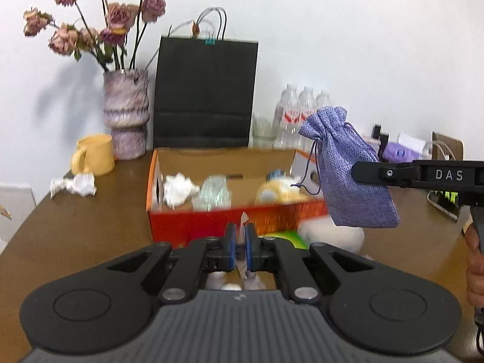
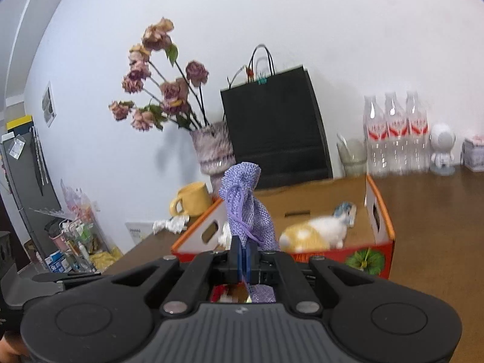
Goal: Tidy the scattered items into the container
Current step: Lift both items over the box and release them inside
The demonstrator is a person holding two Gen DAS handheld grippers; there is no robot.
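My left gripper [image 1: 241, 236] is shut on a thin whitish wrapper [image 1: 243, 220] that sticks up between its blue pads, just in front of the orange cardboard box [image 1: 211, 222]. My right gripper [image 1: 360, 173] reaches in from the right, shut on a purple drawstring pouch [image 1: 348, 175] held up by the box's right end. In the right wrist view the pouch [image 2: 248, 211] stands up from the shut right gripper [image 2: 244, 251], in front of the box [image 2: 379, 211]. Inside the box lie crumpled paper [image 1: 178, 192], a clear plastic bottle [image 1: 213, 193] and a yellow-white plush [image 2: 311, 233].
A crumpled paper ball [image 1: 74, 184] lies on the brown table left of the box, near a yellow mug [image 1: 93, 154]. A vase of dried roses [image 1: 125, 115], a black paper bag [image 1: 205, 90] and water bottles [image 1: 299, 112] line the wall. A white soft item [image 1: 332, 234] sits by the box's front right corner.
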